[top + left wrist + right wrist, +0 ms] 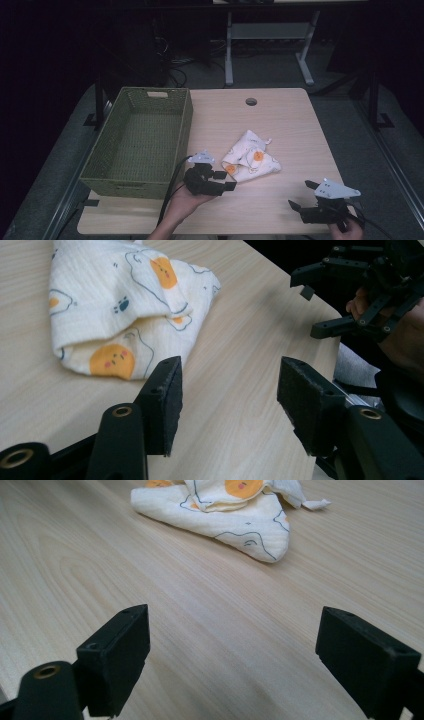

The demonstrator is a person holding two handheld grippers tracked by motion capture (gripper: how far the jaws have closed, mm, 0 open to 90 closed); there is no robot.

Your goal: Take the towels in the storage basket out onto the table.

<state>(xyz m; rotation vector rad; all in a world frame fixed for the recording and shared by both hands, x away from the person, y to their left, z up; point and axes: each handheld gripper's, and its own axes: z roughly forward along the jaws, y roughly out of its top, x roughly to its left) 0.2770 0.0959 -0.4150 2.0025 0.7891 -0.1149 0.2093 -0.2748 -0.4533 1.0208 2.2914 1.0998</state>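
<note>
A crumpled white cloth (252, 162) printed with orange and blue cartoon shapes lies near the middle of the light wooden table (290, 125). My left gripper (226, 180) sits just left of the cloth's near corner, jaws open with bare table between them. In the left gripper view the cloth (125, 305) lies ahead and to the left of the left gripper (230, 390), apart from the pads. My right gripper (301, 194) rests near the table's front right corner, open and holding nothing. In the right gripper view the cloth (235, 520) lies well ahead of the right gripper (232, 640).
A green woven basket (185, 130) with nothing inside stands on the table's left side, close to my left hand. A round cable hole (251, 101) sits near the far edge. The right gripper (307, 310) appears beyond the table corner in the left gripper view.
</note>
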